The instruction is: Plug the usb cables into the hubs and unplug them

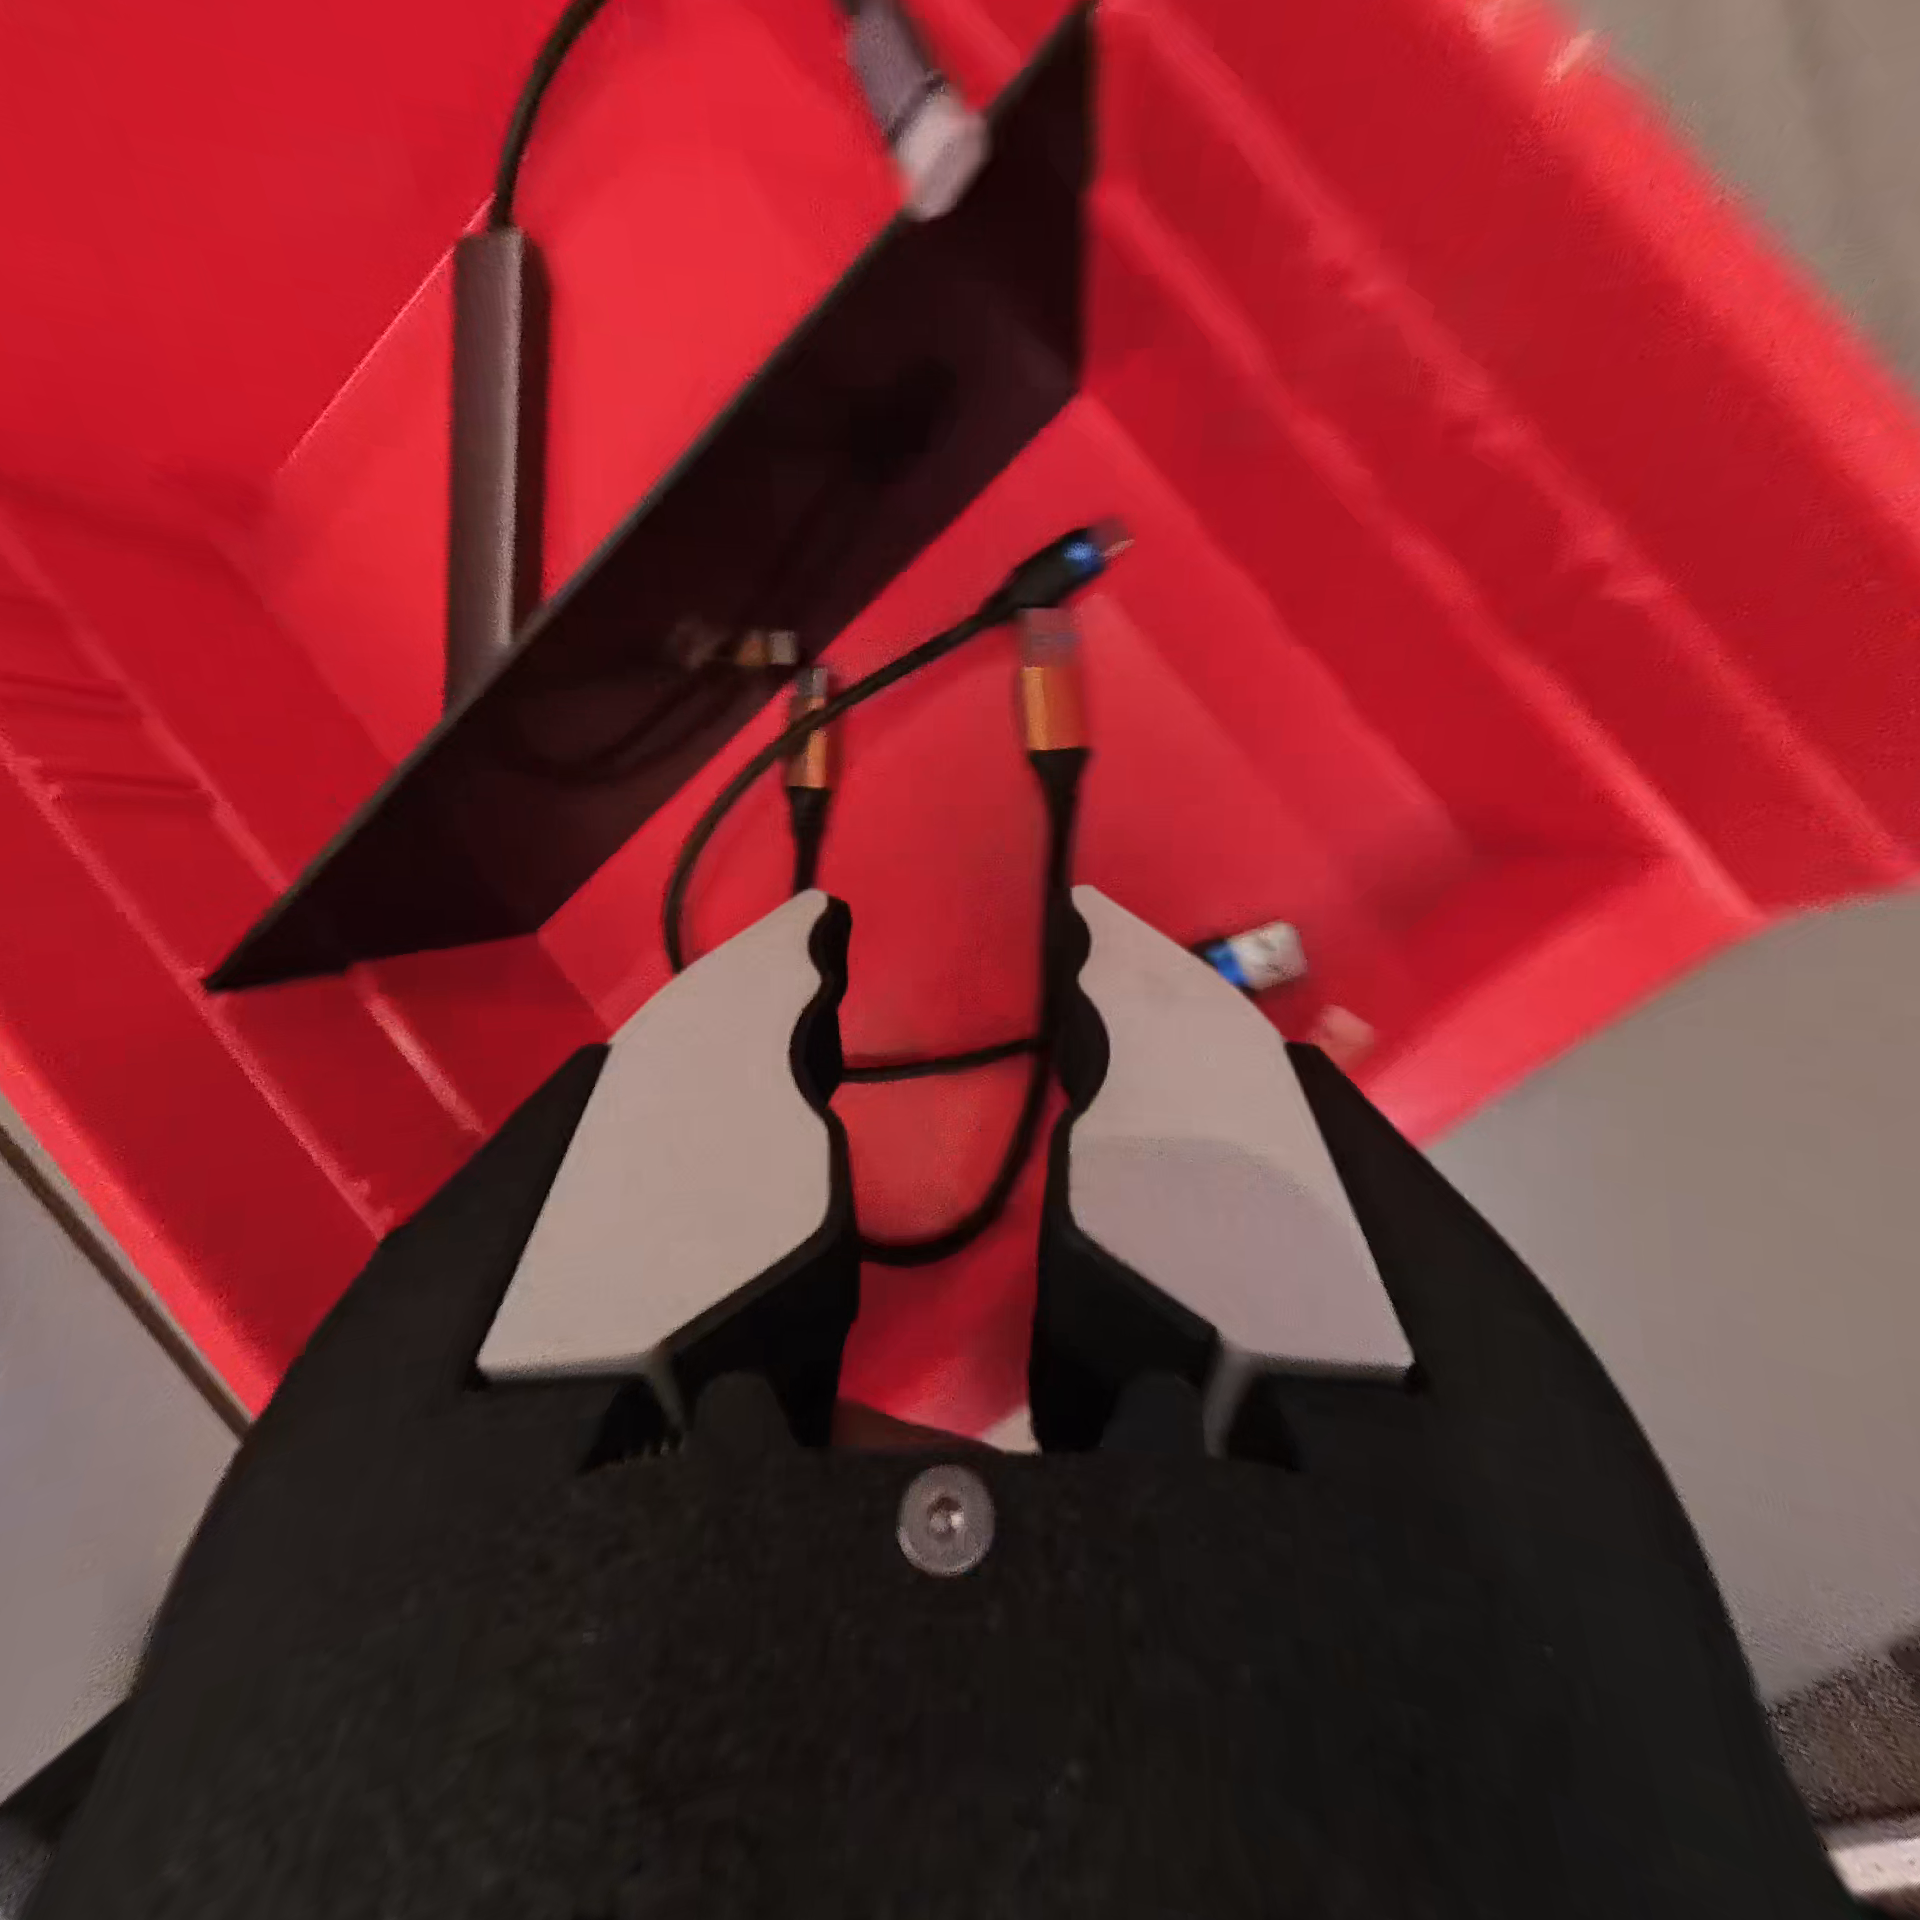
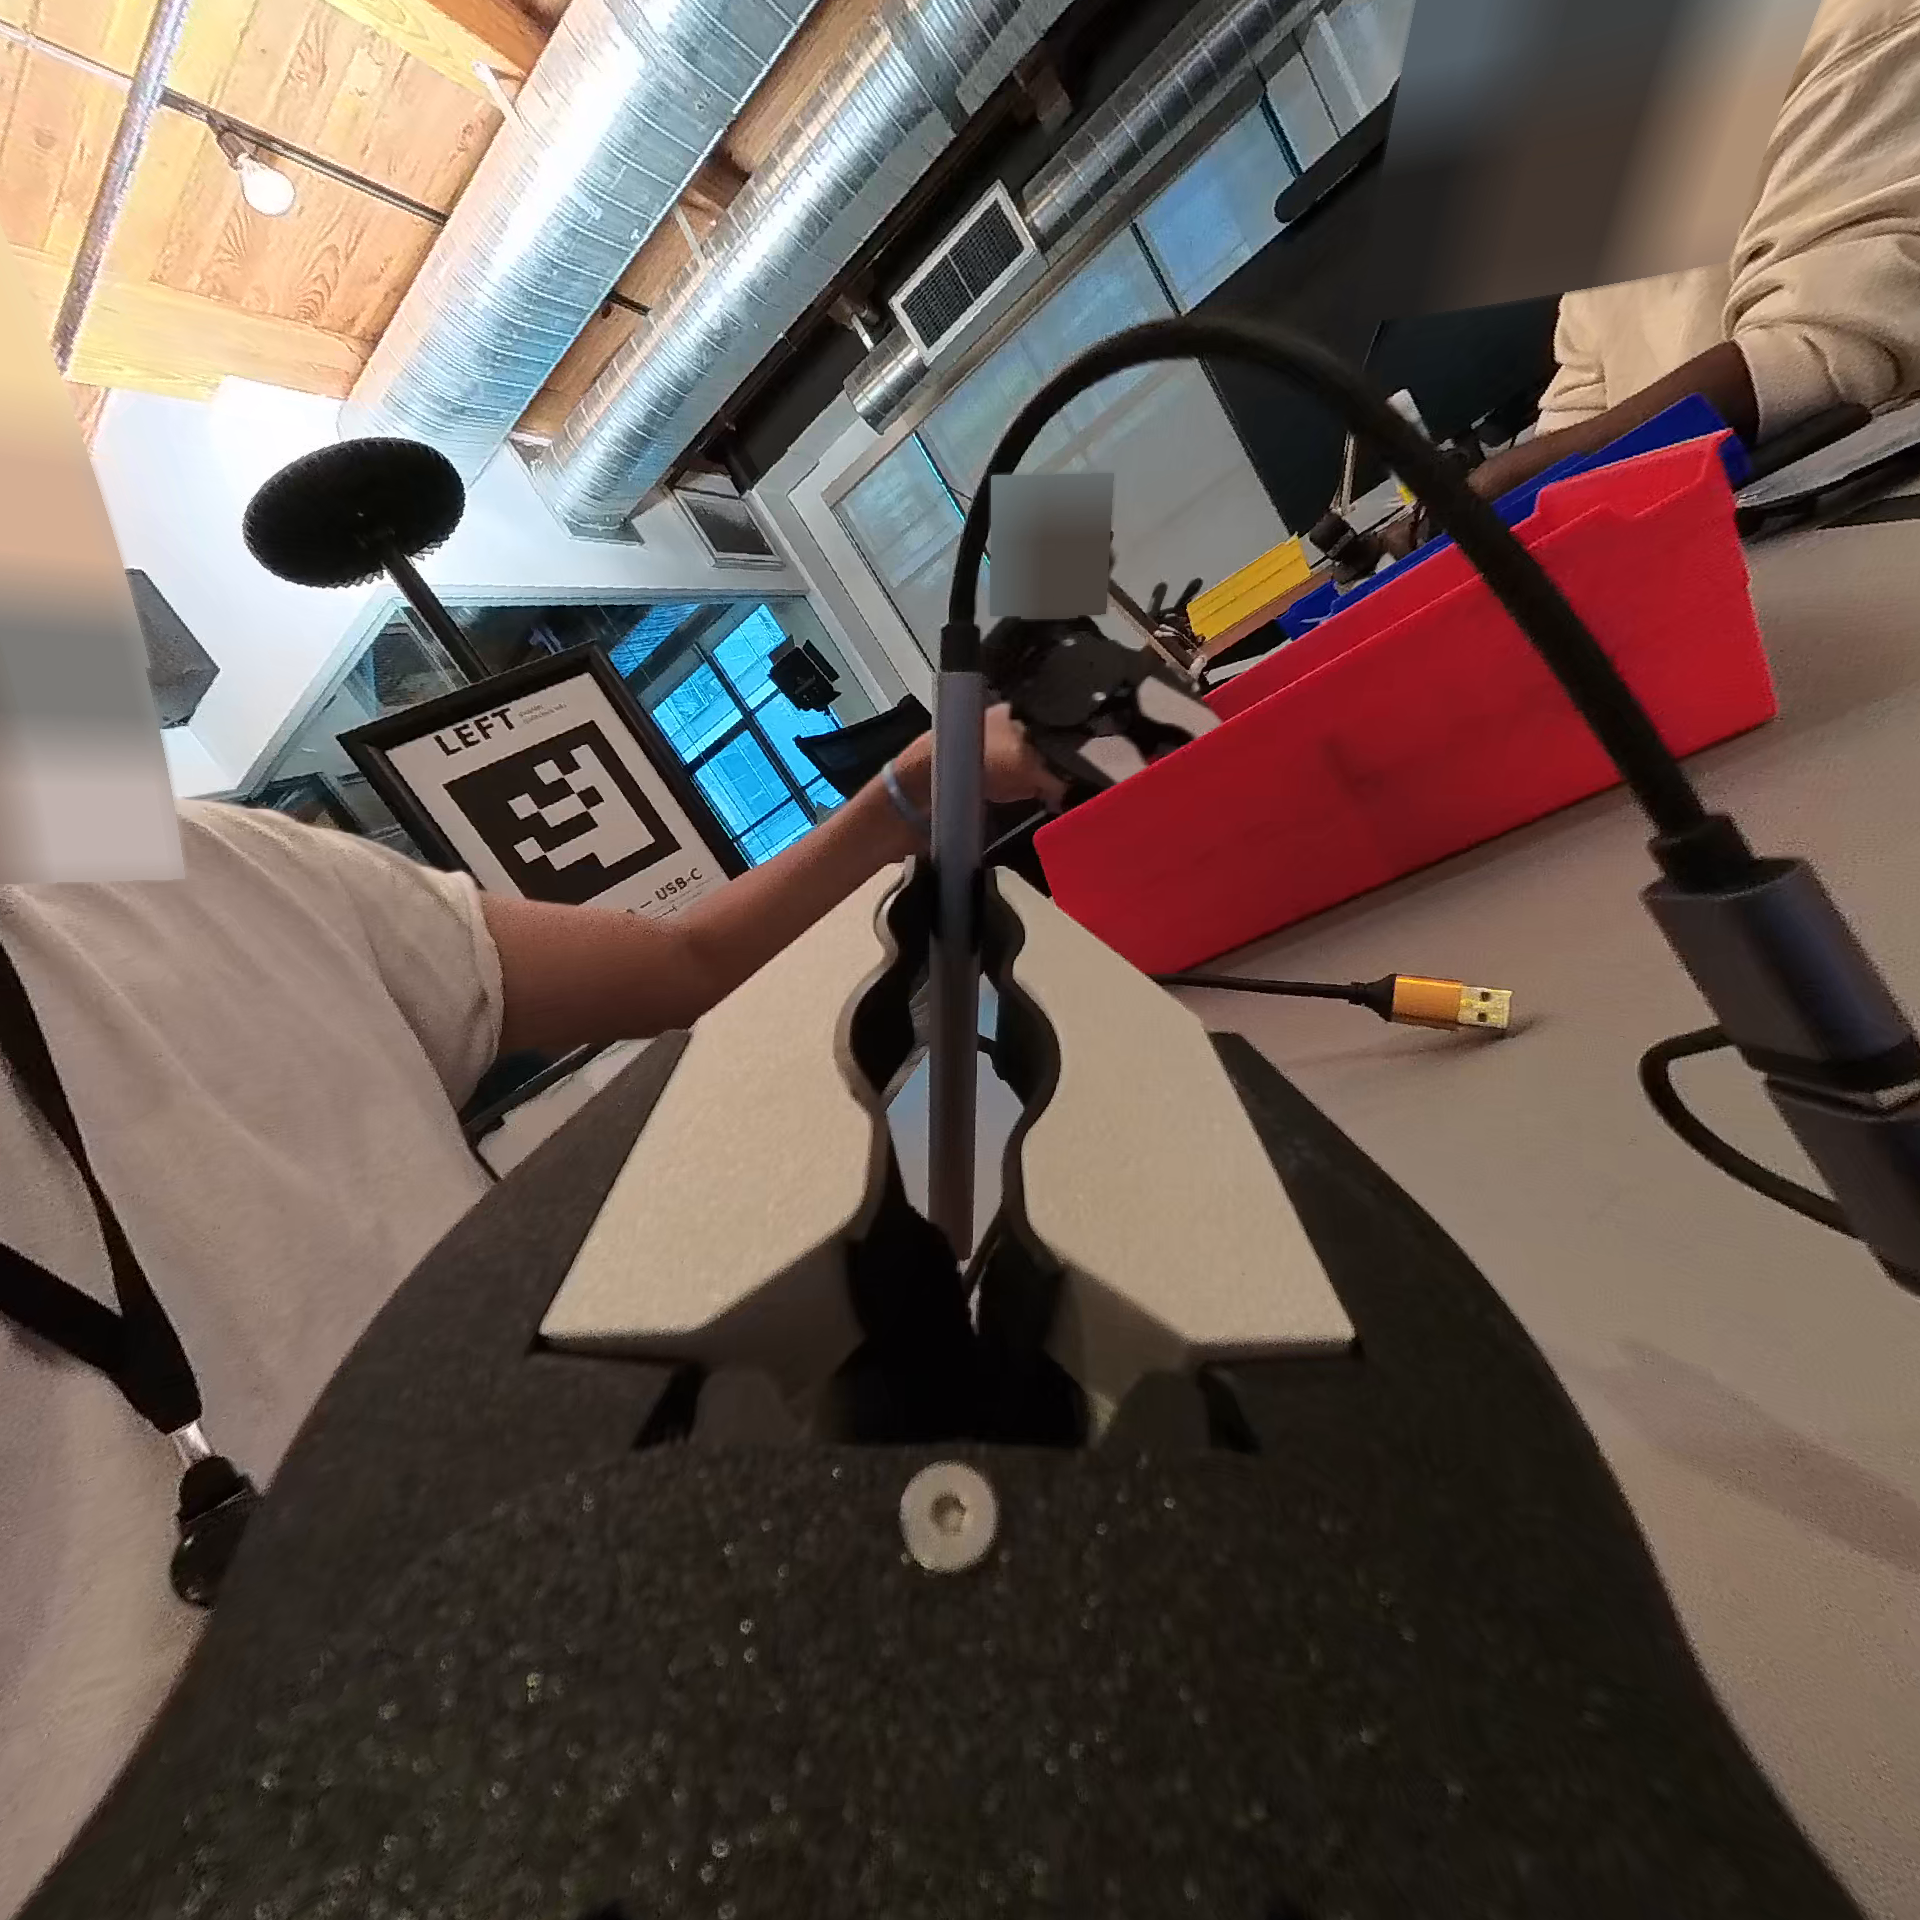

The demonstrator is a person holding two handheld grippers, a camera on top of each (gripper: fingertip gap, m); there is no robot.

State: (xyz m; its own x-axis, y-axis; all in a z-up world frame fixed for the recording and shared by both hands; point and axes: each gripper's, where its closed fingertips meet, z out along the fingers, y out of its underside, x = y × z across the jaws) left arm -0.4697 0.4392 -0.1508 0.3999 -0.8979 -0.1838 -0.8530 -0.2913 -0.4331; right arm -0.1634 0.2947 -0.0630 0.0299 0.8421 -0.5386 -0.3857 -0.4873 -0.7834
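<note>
My left gripper [image 1: 951,914] is open over a red bin [image 1: 1351,520]. A thin black cable [image 1: 935,1060] runs through the gap between its fingers. Its two orange-collared plugs [image 1: 1049,707] lie just past the fingertips on the bin floor. A black panel [image 1: 727,582] stands tilted in the bin, with a slim grey hub [image 1: 494,436] behind it. My right gripper [image 2: 951,894] is shut on a slim grey hub [image 2: 951,1039], held upright above the grey table [image 2: 1558,1299]. The hub's thick black cable [image 2: 1455,499] arches right to a grey adapter [image 2: 1787,997].
An orange USB plug [image 2: 1444,1003] lies on the table beside the red bin [image 2: 1403,748]. The left gripper [image 2: 1070,707] and the person's arm [image 2: 644,956] reach over that bin. A framed marker sign [image 2: 551,800] stands behind. Blue bins [image 2: 1558,488] stand farther back. Tip to tip, the grippers are about 35 cm apart.
</note>
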